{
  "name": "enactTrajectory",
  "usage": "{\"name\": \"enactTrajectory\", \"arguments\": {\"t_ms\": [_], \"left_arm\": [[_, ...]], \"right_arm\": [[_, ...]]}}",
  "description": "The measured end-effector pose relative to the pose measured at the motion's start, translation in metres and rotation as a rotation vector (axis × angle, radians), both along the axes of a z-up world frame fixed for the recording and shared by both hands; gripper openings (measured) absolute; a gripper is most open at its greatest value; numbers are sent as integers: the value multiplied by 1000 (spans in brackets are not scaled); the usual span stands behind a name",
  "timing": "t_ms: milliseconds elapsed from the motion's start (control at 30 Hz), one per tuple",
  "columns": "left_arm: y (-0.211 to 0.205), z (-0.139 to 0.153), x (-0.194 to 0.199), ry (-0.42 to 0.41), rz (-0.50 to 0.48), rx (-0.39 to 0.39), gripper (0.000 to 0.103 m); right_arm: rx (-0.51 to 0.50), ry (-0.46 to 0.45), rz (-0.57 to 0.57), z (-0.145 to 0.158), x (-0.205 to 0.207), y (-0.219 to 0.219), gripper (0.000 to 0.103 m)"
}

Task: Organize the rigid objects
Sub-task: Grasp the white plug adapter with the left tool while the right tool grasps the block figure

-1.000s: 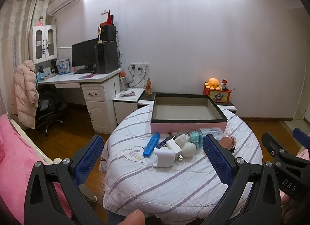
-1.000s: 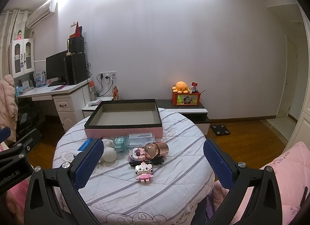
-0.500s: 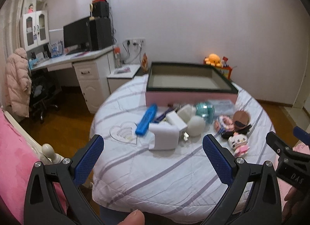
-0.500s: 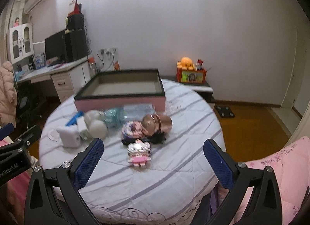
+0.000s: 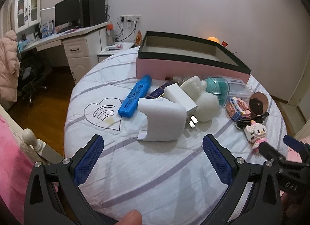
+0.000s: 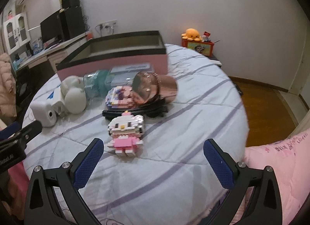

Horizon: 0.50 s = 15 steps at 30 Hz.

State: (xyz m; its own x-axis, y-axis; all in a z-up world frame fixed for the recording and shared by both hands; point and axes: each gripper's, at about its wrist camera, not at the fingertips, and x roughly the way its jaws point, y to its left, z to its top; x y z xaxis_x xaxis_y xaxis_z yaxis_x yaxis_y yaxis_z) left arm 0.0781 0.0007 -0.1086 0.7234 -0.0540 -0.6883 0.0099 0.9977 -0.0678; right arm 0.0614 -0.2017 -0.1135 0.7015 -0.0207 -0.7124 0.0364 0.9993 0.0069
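We are holding both grippers wide and empty; the left gripper (image 5: 153,151) is facing the white cube speaker (image 5: 161,119), lying in front of the pink box (image 5: 186,68); the right gripper (image 6: 154,157) is nearer the brick cat figure (image 6: 126,132), standing just ahead of its left finger.

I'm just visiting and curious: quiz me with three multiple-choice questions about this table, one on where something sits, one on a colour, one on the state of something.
1. Where does the blocky pink-and-white cat figure lie?
A. inside the box
B. on the striped quilt, in front of the right gripper
C. on the floor

2. What colour is the long plastic marker?
A. blue
B. red
C. yellow

3. How is the black-rimmed pink box?
A. lidded
B. open, nothing seen inside
C. heaped full

Answers: 1 B, it lies on the quilt before the blue fingers. 2 A, its casing is bright blue. 3 B, no lid, and the visible inner walls are bare.
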Motion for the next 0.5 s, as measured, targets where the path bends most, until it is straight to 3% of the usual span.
{"name": "enactTrajectory", "arguments": {"t_ms": [300, 400, 500], "left_arm": [[4, -13, 29, 25, 38, 24, 103], [16, -15, 37, 30, 26, -32, 103], [15, -15, 42, 26, 9, -9, 103]], "right_arm": [[-28, 19, 31, -15, 23, 14, 103], [-38, 20, 33, -19, 25, 16, 103], [-40, 13, 28, -21, 27, 16, 103]]}}
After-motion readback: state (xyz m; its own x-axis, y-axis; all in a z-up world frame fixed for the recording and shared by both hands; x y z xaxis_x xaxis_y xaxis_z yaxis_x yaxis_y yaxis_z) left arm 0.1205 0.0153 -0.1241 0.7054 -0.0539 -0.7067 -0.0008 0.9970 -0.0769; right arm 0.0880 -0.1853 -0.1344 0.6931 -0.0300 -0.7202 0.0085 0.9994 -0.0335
